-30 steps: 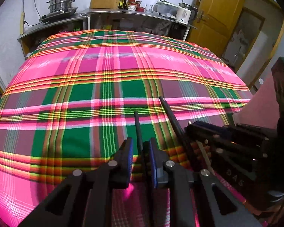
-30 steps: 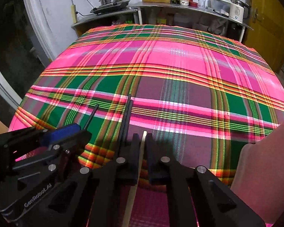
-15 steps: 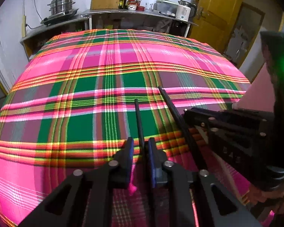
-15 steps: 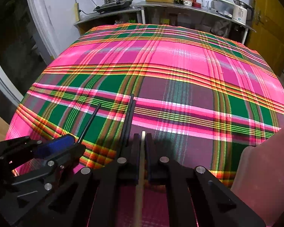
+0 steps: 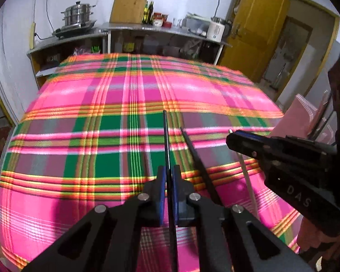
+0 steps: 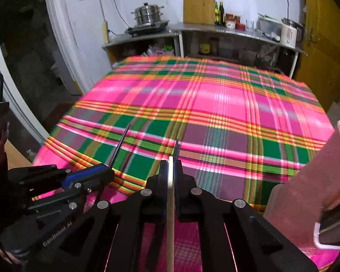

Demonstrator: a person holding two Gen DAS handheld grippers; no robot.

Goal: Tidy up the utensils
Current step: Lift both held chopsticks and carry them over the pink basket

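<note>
My left gripper (image 5: 167, 174) is shut on a black chopstick (image 5: 166, 136) that points forward over the plaid tablecloth (image 5: 102, 117). A second black chopstick (image 5: 193, 151) lies on the cloth just to its right. My right gripper (image 6: 170, 167) is shut on a pale wooden chopstick (image 6: 170, 204); it also shows in the left wrist view (image 5: 240, 136), with the pale stick (image 5: 247, 176) hanging below it. In the right wrist view my left gripper (image 6: 102, 172) sits at lower left with its black chopstick (image 6: 120, 145) sticking out.
A pink translucent holder (image 6: 306, 181) stands at the right edge of the table, also in the left wrist view (image 5: 294, 120). Behind the table are a counter (image 5: 147, 28) with pots, bottles and a kettle, and a yellow door (image 5: 256, 29).
Both grippers have lifted and pulled back, each carrying its chopstick; the table looks farther away and more of the room shows. The right gripper has risen relative to the left.
</note>
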